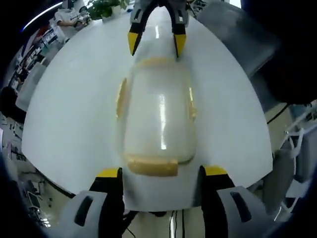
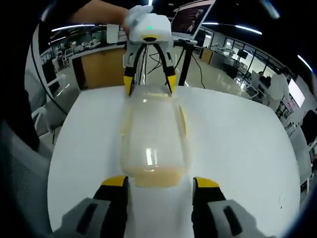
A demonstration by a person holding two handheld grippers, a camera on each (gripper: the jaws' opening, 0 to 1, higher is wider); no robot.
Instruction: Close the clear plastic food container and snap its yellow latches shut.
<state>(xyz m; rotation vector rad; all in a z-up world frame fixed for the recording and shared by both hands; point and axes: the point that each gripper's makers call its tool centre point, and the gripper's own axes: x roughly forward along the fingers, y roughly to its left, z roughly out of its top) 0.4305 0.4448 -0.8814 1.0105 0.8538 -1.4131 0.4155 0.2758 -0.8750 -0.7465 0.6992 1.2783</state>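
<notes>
Right now the clear container is lying lid-on in the middle of the white bench, the left tongs and right tongs spread wide at opposite ends — gripping nothing. Pressing one yellow latch unevenly could be skidding it away.

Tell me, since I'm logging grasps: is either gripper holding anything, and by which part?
Nothing is held. Both grippers are open, one at each end of the container: left gripper and right gripper each straddle an end latch without closing on it.
</notes>
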